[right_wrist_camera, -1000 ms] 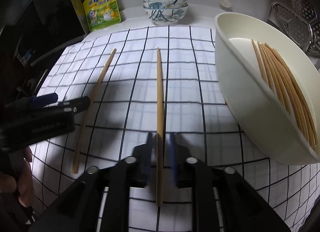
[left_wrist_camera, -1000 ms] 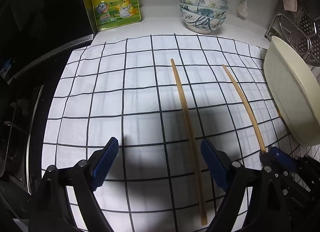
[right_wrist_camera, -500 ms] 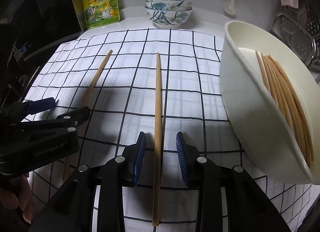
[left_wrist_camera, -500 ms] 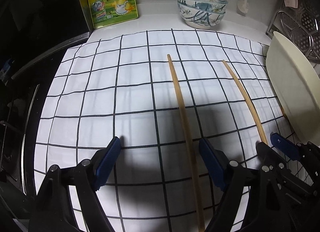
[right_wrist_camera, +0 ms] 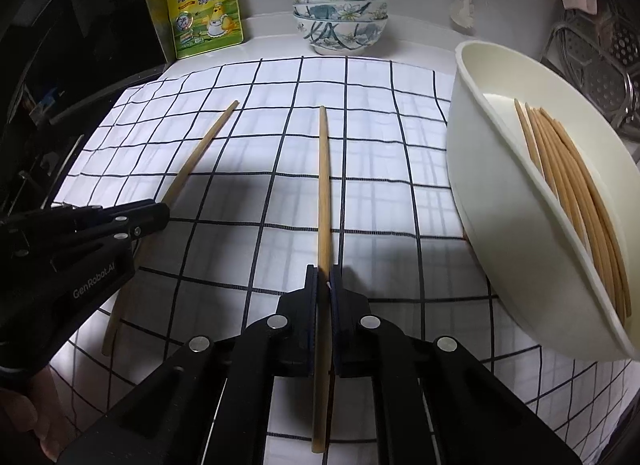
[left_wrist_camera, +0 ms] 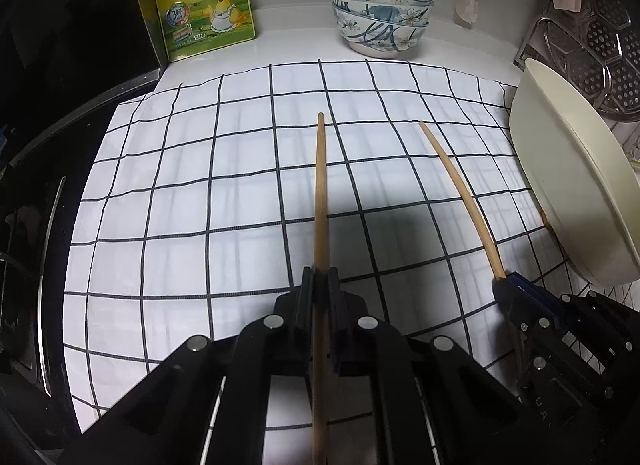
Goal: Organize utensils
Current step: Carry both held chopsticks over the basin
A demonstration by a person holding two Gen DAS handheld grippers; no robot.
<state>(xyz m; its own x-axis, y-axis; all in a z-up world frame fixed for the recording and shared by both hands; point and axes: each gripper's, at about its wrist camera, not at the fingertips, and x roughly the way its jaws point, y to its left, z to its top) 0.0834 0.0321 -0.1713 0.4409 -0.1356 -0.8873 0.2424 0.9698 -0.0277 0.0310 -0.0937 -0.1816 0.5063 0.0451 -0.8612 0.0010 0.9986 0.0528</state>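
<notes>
The left gripper (left_wrist_camera: 321, 285), wide open a second ago, is now being held closed on the left chopstick (left_wrist_camera: 320, 201). The right gripper (right_wrist_camera: 325, 285), opened half a second ago, is again being clamped on the right chopstick (right_wrist_camera: 324, 185). Both chopsticks are being brought nearer to parallel on the checked cloth (left_wrist_camera: 180, 185).

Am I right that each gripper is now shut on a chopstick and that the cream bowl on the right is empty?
Not quite: the cream bowl is not empty. The right wrist view shows a bundle of chopsticks lying inside. The left gripper and right gripper are each shut on a chopstick.
</notes>
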